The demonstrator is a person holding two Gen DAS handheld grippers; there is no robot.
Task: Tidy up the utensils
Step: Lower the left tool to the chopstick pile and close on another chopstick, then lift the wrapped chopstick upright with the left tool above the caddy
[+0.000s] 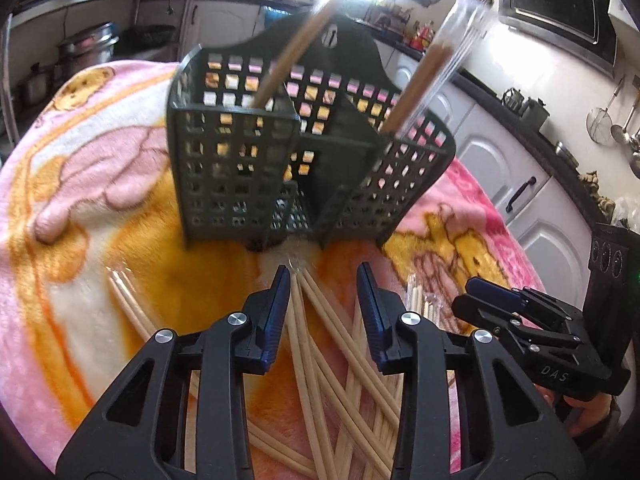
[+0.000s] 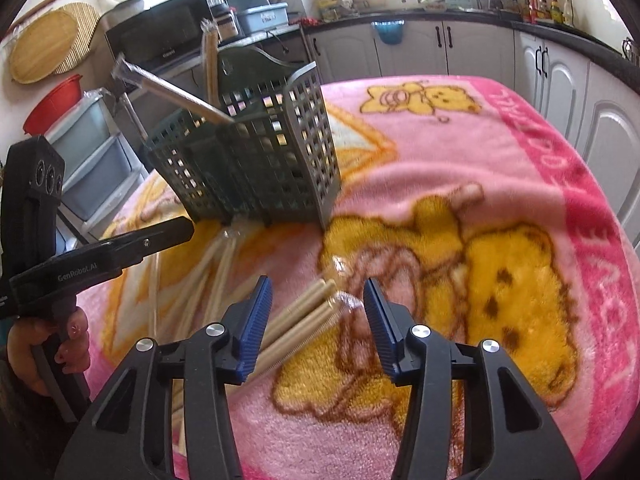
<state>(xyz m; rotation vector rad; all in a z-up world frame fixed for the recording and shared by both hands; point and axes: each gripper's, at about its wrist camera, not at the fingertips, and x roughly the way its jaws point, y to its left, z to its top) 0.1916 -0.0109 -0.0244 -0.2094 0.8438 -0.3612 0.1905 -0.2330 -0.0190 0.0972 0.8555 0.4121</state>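
Observation:
A dark green slotted utensil basket (image 1: 240, 160) (image 2: 260, 168) stands on the pink and yellow blanket (image 1: 80, 180). Two wrapped chopstick packs (image 1: 296, 48) (image 1: 420, 84) lean out of its compartments. Loose bamboo chopsticks (image 1: 320, 344) lie crossed in a pile in front of it. My left gripper (image 1: 324, 280) is low over the pile, open, with several sticks between its fingers, near the left pad. My right gripper (image 2: 316, 292) (image 1: 492, 300) is open over a clear-wrapped pack of chopsticks (image 2: 300, 316) lying aslant between its fingers. The pads do not press on it.
In the right wrist view a hand (image 2: 48, 340) holds the left gripper (image 2: 120, 248) at the blanket's left edge. White cabinets (image 2: 560, 80) run along the far and right sides. Plastic drawers (image 2: 92, 148) stand behind the basket, metal pots (image 1: 84, 48) to the far left.

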